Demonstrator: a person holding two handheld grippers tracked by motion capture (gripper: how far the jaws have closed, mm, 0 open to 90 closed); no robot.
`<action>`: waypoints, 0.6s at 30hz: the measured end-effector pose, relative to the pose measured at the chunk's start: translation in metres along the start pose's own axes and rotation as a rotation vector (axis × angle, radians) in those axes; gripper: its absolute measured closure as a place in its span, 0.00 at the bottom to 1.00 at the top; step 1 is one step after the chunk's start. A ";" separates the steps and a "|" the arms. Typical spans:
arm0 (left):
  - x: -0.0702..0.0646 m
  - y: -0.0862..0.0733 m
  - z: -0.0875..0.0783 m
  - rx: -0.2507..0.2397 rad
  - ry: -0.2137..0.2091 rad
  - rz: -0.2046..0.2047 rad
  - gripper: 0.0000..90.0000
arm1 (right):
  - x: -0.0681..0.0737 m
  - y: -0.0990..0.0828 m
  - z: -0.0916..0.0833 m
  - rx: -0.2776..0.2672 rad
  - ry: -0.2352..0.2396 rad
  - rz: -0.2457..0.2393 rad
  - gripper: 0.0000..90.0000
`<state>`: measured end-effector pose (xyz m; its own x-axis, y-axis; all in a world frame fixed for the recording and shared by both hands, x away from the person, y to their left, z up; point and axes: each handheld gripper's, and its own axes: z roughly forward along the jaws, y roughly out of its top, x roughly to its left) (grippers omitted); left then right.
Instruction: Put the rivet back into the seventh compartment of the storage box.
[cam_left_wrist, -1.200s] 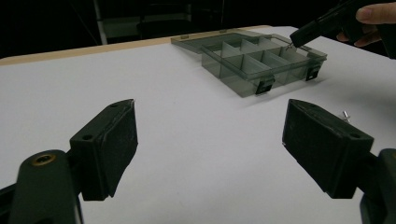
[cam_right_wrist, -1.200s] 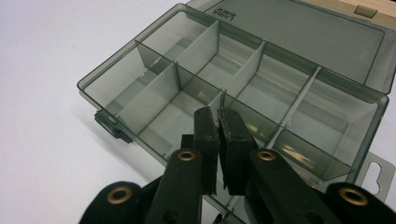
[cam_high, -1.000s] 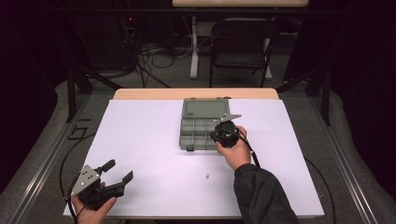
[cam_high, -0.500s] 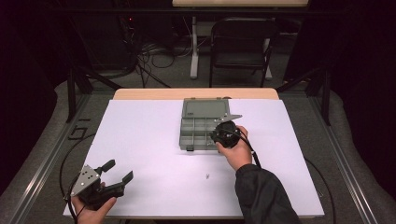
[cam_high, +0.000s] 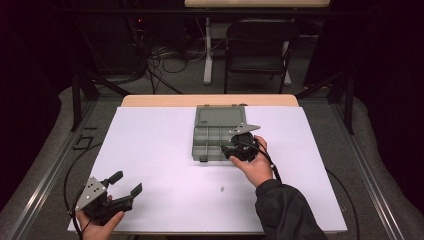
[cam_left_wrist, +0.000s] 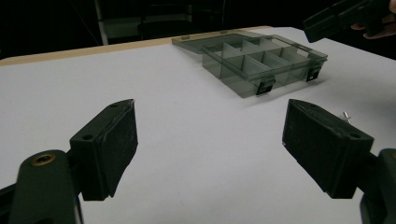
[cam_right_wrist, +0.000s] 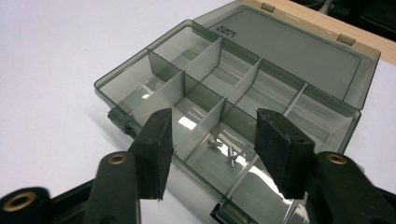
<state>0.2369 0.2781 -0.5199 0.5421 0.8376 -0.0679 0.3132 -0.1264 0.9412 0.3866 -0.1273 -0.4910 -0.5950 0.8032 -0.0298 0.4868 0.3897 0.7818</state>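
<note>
Since the earlier frames the right claw has been opening its jaws; they now stand apart with nothing between the pads, hanging just above the near right part of the box. In the high view the right claw sits at the same spot over the box's near right corner as before, and the left claw lies where it was, at the near left of the surface.

Below the parted jaws, in a near compartment, lie small screws; at least two can be told. The other compartments look bare.

The box is smoky grey and see-through, with its lid folded flat on the far side.

The left claw is spread wide, holding nothing, aimed across the white surface. One more screw lies loose on the surface, near of the box and just left of the right hand.
</note>
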 end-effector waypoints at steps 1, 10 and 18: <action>0.000 0.000 0.000 0.000 0.000 0.000 0.20 | 0.001 0.000 -0.001 0.000 -0.001 -0.014 0.50; 0.000 0.000 0.000 0.000 0.001 0.000 0.20 | 0.011 -0.009 -0.015 -0.021 -0.002 -0.025 0.46; -0.001 0.000 0.000 0.000 0.000 -0.002 0.20 | 0.017 -0.023 -0.026 -0.040 0.010 -0.020 0.45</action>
<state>0.2363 0.2775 -0.5198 0.5415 0.8378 -0.0699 0.3142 -0.1245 0.9412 0.3488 -0.1347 -0.4927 -0.6107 0.7909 -0.0392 0.4494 0.3870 0.8051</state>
